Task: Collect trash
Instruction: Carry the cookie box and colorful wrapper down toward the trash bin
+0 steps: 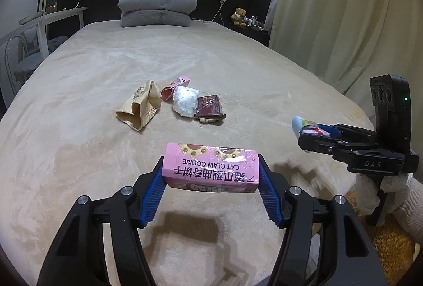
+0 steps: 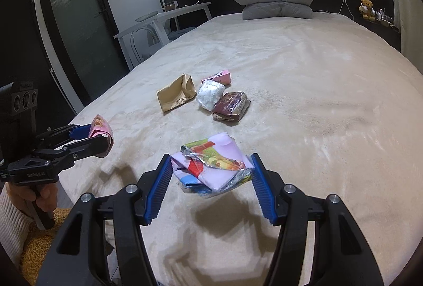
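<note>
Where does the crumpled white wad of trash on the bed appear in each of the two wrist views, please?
Left wrist view: the white wad lies just above centre, between a small pink box and a dark brown packet.
Right wrist view: it sits centre, slightly above the middle, with the same neighbours.
Shared landmark: the brown paper bag lies left of it in both.

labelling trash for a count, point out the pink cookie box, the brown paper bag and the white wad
pink cookie box (image 1: 211,167): left wrist view, on its printed front face, between the gripper pads
brown paper bag (image 1: 140,107): left wrist view, on its creased side
white wad (image 2: 210,95): right wrist view, on its middle
</note>
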### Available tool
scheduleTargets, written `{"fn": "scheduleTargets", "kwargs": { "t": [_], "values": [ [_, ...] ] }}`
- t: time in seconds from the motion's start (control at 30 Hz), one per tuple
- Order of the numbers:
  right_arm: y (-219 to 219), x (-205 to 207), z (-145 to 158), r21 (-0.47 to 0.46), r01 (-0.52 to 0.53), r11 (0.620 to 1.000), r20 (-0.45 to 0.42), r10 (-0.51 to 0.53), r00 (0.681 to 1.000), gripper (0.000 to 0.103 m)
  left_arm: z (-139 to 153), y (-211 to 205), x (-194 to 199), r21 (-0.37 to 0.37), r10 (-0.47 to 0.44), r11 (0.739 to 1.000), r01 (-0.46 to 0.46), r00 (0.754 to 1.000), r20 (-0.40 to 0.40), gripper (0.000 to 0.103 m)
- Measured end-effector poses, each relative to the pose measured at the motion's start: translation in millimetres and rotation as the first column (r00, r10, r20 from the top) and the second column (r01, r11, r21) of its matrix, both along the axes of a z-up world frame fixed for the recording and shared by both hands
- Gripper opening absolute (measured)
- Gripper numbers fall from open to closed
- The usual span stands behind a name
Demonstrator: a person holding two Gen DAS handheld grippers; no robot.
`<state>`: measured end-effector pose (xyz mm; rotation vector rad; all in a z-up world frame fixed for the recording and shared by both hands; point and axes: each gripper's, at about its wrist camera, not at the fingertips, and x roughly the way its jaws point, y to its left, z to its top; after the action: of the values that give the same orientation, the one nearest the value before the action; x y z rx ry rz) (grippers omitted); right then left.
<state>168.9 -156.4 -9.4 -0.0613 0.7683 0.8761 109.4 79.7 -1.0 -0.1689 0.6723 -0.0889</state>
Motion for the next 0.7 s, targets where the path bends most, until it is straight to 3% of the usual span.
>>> {"fn": "scheduleTargets", "kwargs": {
  "t": [0.7],
  "values": [
    [-75.2,-97.2,12.3,0.044,0.011,0.999,0.043,-0.013,0.999,0.059,-7.1,-59.9,-98.6,-0.058,-0.004,0.998,0.006,0.999,0.040,0.063]
  ]
}}
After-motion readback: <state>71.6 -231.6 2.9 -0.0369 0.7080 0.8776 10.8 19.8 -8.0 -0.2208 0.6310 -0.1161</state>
